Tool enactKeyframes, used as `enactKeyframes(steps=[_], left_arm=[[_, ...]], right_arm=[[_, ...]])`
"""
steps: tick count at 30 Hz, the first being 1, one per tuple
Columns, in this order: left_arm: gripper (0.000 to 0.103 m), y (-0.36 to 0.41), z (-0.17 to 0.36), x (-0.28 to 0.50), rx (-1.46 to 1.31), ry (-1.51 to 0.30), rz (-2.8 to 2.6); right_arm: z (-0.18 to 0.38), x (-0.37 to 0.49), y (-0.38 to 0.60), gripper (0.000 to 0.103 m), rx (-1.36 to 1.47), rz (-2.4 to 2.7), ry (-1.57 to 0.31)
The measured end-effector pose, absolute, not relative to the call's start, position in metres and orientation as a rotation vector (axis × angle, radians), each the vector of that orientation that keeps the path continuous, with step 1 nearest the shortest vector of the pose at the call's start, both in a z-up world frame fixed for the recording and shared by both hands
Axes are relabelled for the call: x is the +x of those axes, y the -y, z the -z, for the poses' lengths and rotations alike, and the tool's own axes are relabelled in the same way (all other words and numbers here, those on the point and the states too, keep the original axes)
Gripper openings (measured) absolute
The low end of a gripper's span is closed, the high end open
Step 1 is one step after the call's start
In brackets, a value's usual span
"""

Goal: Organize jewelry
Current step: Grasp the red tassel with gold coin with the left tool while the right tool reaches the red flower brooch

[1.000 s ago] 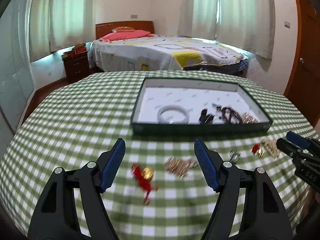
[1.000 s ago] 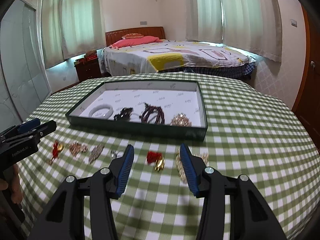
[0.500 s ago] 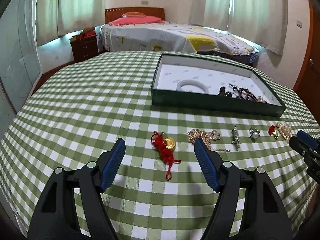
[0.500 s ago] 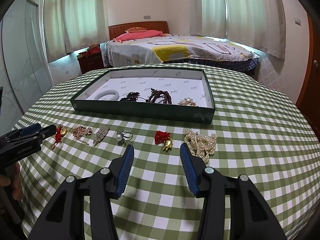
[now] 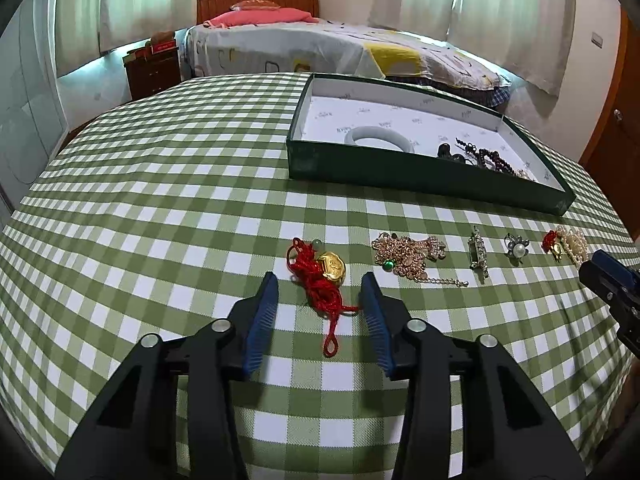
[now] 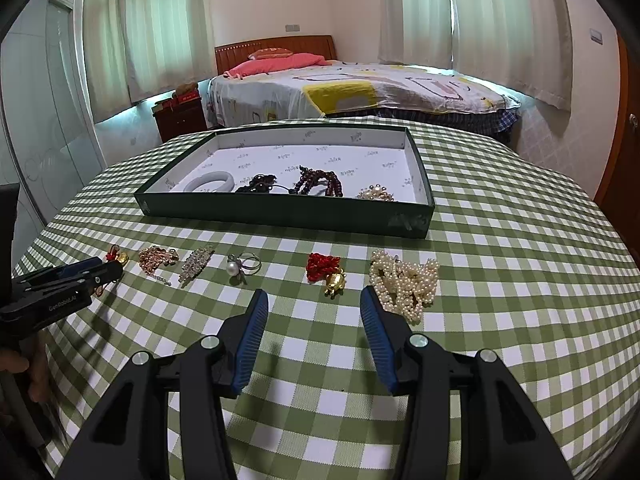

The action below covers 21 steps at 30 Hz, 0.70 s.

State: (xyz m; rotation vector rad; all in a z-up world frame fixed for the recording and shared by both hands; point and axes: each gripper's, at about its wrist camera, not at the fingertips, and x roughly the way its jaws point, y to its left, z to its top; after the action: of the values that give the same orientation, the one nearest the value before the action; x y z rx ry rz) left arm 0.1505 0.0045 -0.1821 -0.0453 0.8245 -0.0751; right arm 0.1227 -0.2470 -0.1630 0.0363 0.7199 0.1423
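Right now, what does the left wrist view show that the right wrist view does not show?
Only the left wrist view shows the open left claw framing the red cord charm closely.

Only the right wrist view shows the open right claw empty, and the pearl strand whole.

Both show the green tray with the white bangle inside, and the pearl ring.

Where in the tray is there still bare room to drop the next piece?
The tray's far half is bare liner, wall to wall. Its near edge is crowded: white bangle, dark beads, brown beads and a gold piece lie in a row. A small bare patch remains left of the bangle.
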Motion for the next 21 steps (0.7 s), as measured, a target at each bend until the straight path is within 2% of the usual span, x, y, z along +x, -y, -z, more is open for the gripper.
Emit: enactKeyframes(steps=[3,6,21], left_arm=[[0.020,-0.007,0.182,0.152,-0.053,-0.823,0.084],[0.012,-0.009,0.183,0.152,-0.060,-0.820,0.093],[0.011,-0.012,0.168,0.148,-0.047,-0.760,0.084]], right_arm=[[0.164,0.123,0.247,0.048,0.036,-0.142,-0.725],[0.165,0.124,0.247,0.048,0.035,-0.144,-0.727],[0.159,0.142,0.246,0.048,0.033,-0.151,-0.731]])
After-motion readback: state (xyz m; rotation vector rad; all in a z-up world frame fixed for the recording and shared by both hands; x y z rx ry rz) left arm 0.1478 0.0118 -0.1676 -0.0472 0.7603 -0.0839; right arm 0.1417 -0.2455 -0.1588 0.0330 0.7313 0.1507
